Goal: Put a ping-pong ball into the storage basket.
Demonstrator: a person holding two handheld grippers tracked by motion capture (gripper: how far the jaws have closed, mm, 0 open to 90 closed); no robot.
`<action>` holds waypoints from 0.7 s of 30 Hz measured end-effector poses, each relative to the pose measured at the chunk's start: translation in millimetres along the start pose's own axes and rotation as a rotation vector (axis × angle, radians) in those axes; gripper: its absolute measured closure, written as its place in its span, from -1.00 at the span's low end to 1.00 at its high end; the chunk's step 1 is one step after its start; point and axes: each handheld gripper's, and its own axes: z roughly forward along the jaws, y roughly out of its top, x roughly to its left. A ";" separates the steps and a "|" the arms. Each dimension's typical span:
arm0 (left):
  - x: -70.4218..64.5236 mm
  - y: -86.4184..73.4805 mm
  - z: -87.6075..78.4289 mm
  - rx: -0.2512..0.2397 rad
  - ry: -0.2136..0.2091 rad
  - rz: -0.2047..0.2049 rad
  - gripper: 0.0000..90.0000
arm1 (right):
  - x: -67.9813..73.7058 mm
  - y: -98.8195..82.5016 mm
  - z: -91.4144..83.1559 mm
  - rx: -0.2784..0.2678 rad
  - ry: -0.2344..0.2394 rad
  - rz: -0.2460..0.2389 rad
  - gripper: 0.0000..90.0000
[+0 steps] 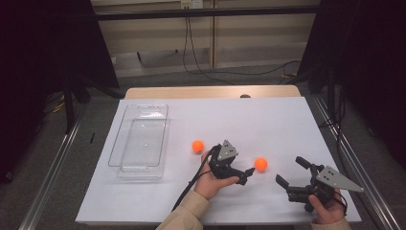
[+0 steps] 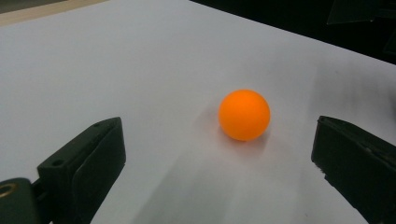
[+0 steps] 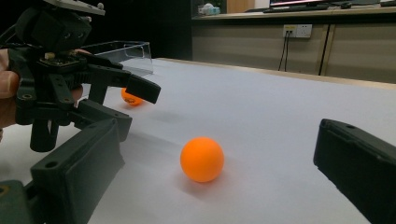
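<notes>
White sheet (image 1: 239,120) covers the counter (image 1: 210,91), whose wooden edge shows at the far side. Clear plastic bin (image 1: 139,141) sits on the left part of the sheet, long side running away from the person, nothing visible inside.

Left tongs (image 1: 245,174) held in the person's left hand (image 1: 215,182) near centre front, pointing right, jaws apart. In the left gripper view the near orange ball (image 2: 244,115) lies on the sheet ahead of the jaws and between their lines, closer to the right-hand jaw, touching neither. In the high view that ball (image 1: 260,164) sits just beyond the left tongs' tips, between the two grippers.

Right tongs (image 1: 292,171) held in the right hand (image 1: 328,211) at the front right, pointing left toward the ball, jaws wide apart and holding nothing. In the right gripper view the ball (image 3: 202,159) rests on the sheet ahead between the jaws, with the left tongs (image 3: 126,100) beyond it at the left.

Second orange ball (image 1: 197,146) lies on the sheet between the bin and the left tongs, near the hand, touching neither.
</notes>
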 end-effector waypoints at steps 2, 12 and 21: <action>-0.6 0.4 1.2 0.006 -0.003 -0.001 -0.93 | -0.1 0.0 -0.1 0.001 0.000 0.000 -0.99; -1.1 0.6 5.5 0.018 -0.002 0.004 -0.93 | 0.0 0.1 -0.5 -0.001 0.003 -0.004 -0.99; -1.4 1.3 8.4 0.021 -0.002 0.003 -0.93 | 0.2 0.1 -0.5 0.000 0.003 -0.004 -0.99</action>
